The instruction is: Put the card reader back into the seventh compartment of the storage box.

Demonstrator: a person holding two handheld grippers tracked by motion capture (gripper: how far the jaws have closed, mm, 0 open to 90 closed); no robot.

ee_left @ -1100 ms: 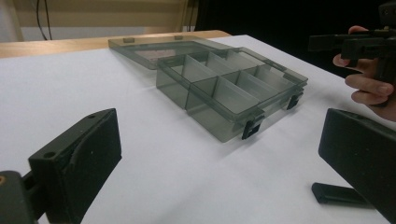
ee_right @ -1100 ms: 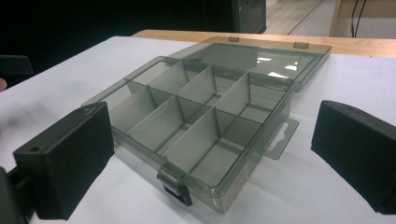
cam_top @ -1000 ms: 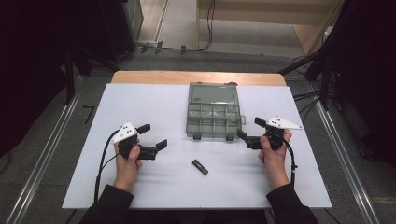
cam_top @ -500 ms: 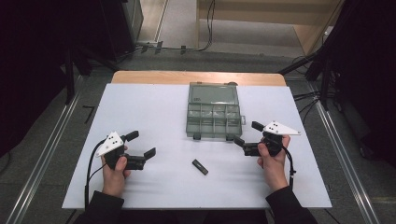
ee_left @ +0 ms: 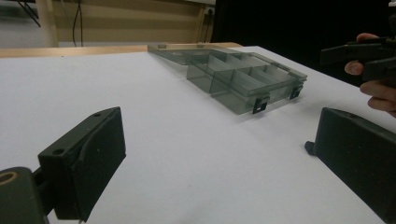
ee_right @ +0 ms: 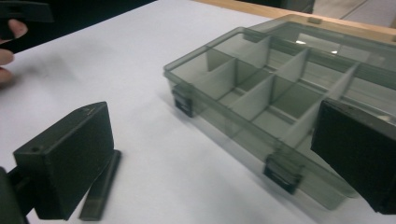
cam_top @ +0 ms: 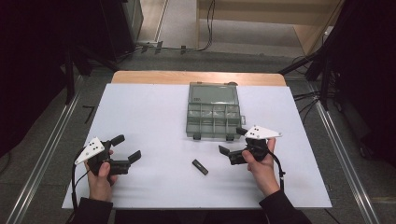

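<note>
Two tools: the left tool [cam_top: 125, 148] and the right tool [cam_top: 232, 145] were both held low over the surface, each with jaws wide apart and nothing between them.
Task's thing: a small dark stick [cam_top: 200, 166] lay flat on the surface, just in front of the open compartment box [cam_top: 214, 116] and near the right tool, on its left side; the right gripper view showed it partly behind the left jaw [ee_right: 100, 186].
Box: the grey clear box stood with its lid folded back flat, and its compartments looked empty, as far as I could tell.
Step in hand: I judge it was the approach, before any grasp; the right tool pointed toward the stick but was not touching it.
Next move: probably to lower the right tool, bring the jaws to both sides of the stick, and close on it across the narrow side.
Surface: a white sheet [cam_top: 140, 116] over a wooden top [cam_top: 140, 77].
Room: dark at both sides, with cables on the floor behind.
</note>
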